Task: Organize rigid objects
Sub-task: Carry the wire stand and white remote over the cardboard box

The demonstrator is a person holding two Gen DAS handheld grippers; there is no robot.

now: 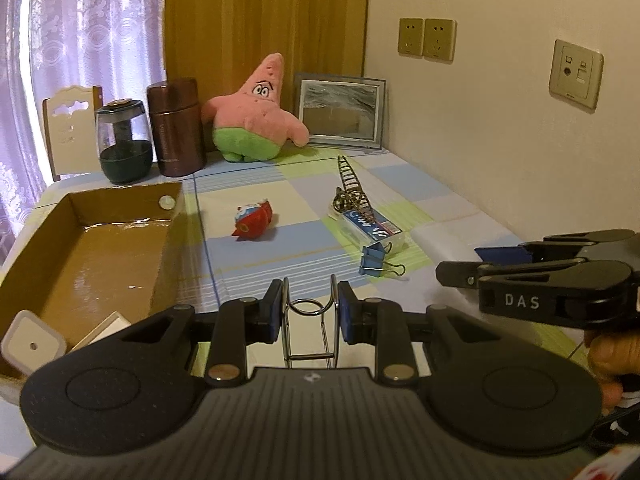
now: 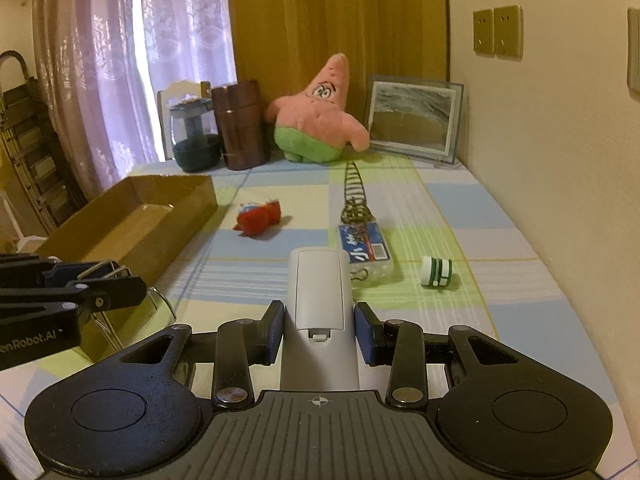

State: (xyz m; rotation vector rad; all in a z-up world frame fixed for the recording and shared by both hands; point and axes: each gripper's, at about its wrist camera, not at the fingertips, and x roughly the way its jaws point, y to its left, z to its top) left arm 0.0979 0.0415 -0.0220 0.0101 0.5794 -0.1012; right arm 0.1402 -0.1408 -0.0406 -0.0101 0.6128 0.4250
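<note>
**Cardboard box barely filled, both tongs loaded**

Cardboard box (image 1: 92,240) sits at the left of the checked tablecloth (image 1: 280,248), and it looks to be the place where the rigid things go. Only two white items show in its near corner, one a rounded white block (image 1: 30,342), so the sorting seems to be at an early stage.

Next in size, the white remote (image 2: 318,300) lies lengthwise between the pads of the right tongs (image 2: 319,326), gripped on both its sides with its far end sticking out over the cloth. It is off the table and not yet in the box, which stands well apart to its left.

The wire rack (image 1: 309,320) is clamped in the left tongs (image 1: 307,312), whose jaws are nearly shut on its thin metal rods. It hangs just beside the near right wall of the box, so it is probably the closer of the two to being dropped in.

Left on the cloth, well ahead of both tongs: a red toy (image 1: 254,222), a clear packet with a blue label (image 1: 370,230) and a dark metal ladder (image 1: 352,188) touching it, a blue binder clip (image 1: 372,262), and a small green-and-white cap (image 2: 437,272).
</note>
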